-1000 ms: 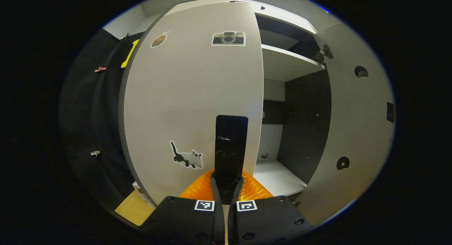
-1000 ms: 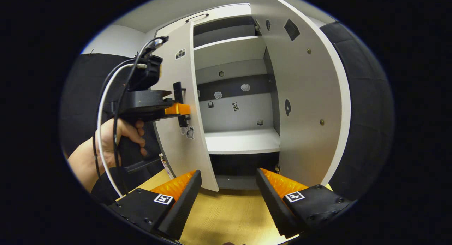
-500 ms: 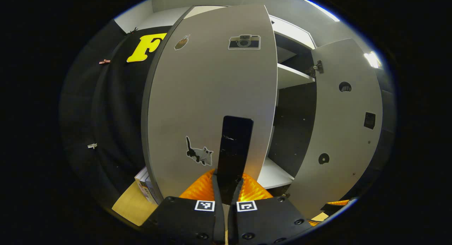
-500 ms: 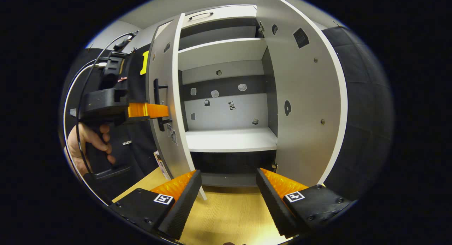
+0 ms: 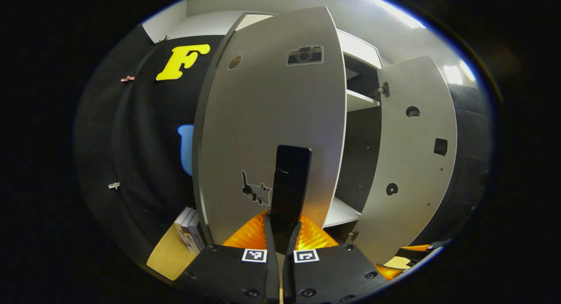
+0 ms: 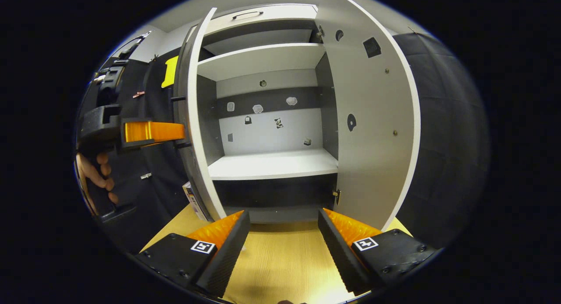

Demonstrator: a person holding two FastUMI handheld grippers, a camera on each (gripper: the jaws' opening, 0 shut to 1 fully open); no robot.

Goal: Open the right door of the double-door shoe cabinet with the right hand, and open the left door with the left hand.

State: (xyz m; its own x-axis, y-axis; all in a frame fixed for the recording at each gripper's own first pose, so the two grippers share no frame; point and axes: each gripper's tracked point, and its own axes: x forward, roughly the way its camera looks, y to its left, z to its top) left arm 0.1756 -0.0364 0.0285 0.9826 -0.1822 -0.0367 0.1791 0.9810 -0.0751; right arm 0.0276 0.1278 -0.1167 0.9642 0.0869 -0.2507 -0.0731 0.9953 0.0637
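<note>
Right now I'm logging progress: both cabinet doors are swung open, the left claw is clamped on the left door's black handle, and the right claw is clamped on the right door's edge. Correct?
Not quite. The right claw is open and holds nothing, apart from the right door, as the right gripper view shows. The rest stands: both doors are open and the left claw grips the black handle of the left door.

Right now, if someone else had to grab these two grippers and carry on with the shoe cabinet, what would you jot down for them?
Left gripper: shut on the black handle of the left door, a hand holding it.
Right gripper: open, holding nothing, low over the wooden floor in front of the cabinet.
Right door: swung wide open, inner face showing.
Left door: swung well out, seen nearly edge-on in the right gripper view; the shelves inside are exposed.
Done: both doors look open.
Left: probably just release the handle and draw the left gripper back.
</note>
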